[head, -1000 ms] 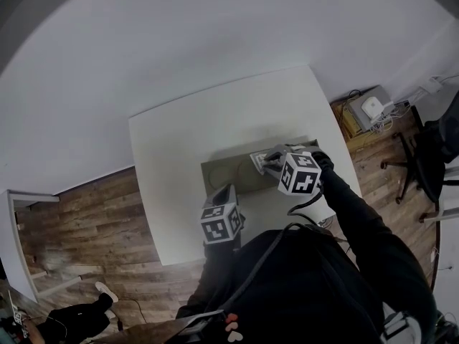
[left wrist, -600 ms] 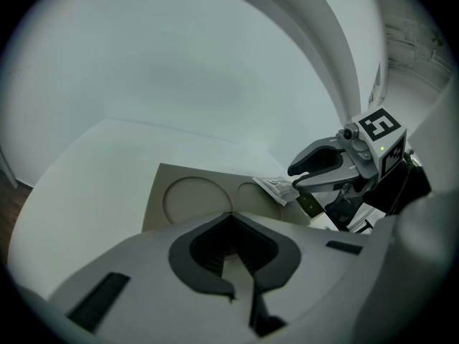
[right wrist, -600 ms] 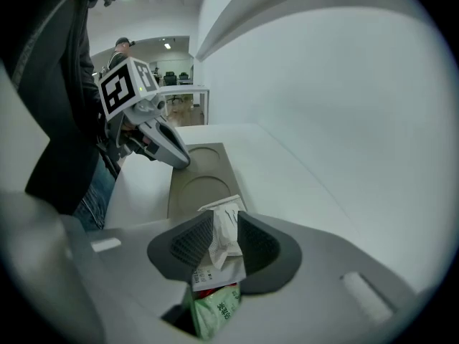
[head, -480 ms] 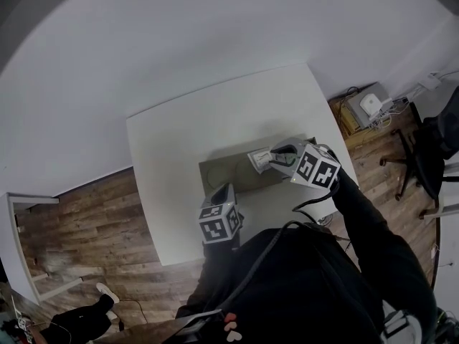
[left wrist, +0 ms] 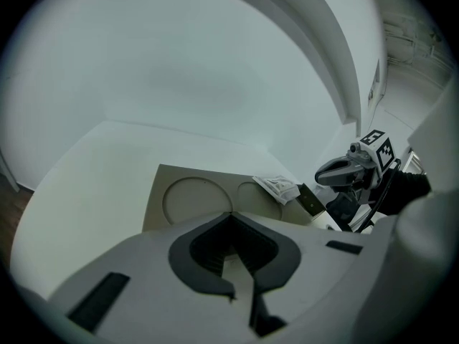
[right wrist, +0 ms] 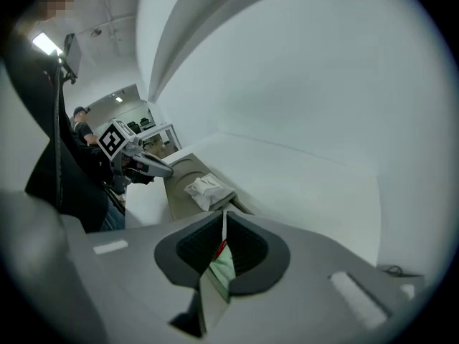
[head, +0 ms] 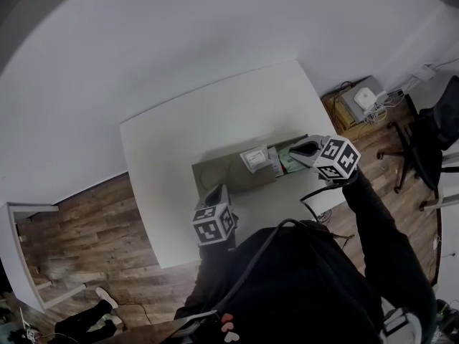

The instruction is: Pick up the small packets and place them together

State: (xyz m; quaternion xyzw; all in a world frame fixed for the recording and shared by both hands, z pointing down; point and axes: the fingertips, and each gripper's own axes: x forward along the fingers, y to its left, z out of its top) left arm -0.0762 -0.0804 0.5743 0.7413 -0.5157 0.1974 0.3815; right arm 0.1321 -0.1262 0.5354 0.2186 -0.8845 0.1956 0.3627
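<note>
Over the right end of the olive mat point(head: 222, 176) on the white bench point(head: 172, 135), the right hand-held gripper point(right wrist: 224, 224) is clamped on a thin green packet point(right wrist: 223, 265), its jaws having just been closing on it. Near the mat's middle lies a small heap of white packets point(head: 252, 158). At the mat's near edge, toward its left end, the left hand-held gripper point(left wrist: 231, 228) hangs with its jaws seemingly together, nothing between them.
</note>
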